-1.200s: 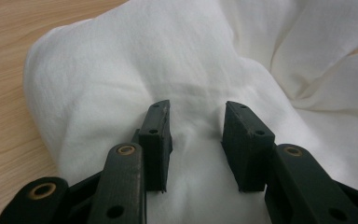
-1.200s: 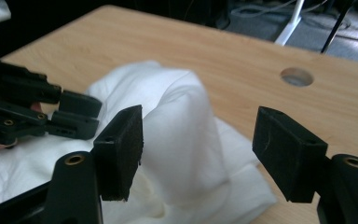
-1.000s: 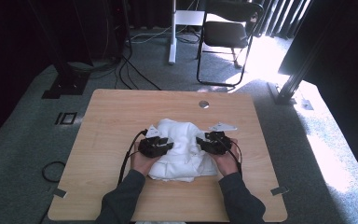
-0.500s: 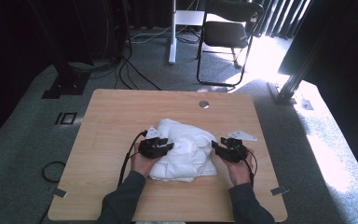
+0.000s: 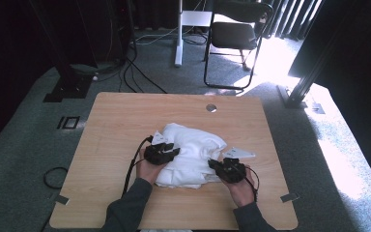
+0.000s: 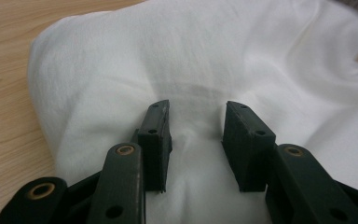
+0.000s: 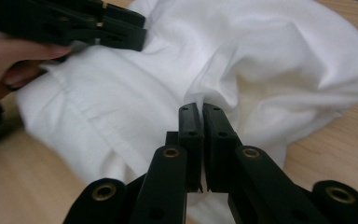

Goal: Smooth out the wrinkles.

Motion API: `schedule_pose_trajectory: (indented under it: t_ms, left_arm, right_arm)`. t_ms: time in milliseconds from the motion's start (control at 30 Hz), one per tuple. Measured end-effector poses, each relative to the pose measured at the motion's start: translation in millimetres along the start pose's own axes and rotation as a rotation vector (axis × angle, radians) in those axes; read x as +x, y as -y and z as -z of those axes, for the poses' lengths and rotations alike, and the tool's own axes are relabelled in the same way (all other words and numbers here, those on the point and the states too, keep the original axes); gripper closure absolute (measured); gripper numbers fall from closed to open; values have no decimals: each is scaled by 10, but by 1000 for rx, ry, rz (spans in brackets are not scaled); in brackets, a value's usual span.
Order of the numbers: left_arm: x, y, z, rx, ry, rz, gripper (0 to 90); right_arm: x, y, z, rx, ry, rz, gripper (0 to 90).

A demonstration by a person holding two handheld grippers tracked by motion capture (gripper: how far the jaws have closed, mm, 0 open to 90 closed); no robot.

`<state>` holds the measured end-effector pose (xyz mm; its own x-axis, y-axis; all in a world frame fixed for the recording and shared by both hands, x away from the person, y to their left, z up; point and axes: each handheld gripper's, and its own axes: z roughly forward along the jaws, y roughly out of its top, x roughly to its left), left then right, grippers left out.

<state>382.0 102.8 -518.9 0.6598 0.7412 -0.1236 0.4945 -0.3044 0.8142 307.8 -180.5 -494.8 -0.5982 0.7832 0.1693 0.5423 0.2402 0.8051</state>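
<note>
Pinching a thin fold of the white cloth (image 7: pixel 242 74), the right tongs (image 7: pixel 202 112) stood with their jaws pressed together on the fabric, and compared with a second before they had drawn back toward the person and out to the right, off the top of the bundle to its near right edge (image 5: pixel 211 166). That shift read as the start of a pull: the cloth's right side looked about to be dragged outward or lifted, probably to spread or refold it. The left tongs (image 6: pixel 195 121) had kept their place on the left part of the bundle, jaws spread, resting over the fabric without gripping it, which suggested they were pinning it down while the other side moved. In the high view the left tongs (image 5: pixel 163 152) sat on the cloth's left shoulder and the right tongs (image 5: pixel 222 166) at its lower right corner. The cloth (image 5: pixel 191 154) lay in a loose, rumpled heap near the middle of the wooden surface (image 5: pixel 125 116), slightly toward the person, soft folds and a seam visible. Beyond the surface stood a dark folding chair (image 5: pixel 234 36) on the grey carpet.
</note>
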Motion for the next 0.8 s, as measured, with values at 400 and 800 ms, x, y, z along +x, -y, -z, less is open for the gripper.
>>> schedule_pose_trajectory:
  t_ms: [400,800]
  left_arm:
    - [-34,5,4,-12,-2,6,600]
    - [-24,13,6,-11,4,2,595]
  right_arm:
    - [101,133,426,-39,120,24,611]
    - [-124,-198,-170,-35,112,-39,898]
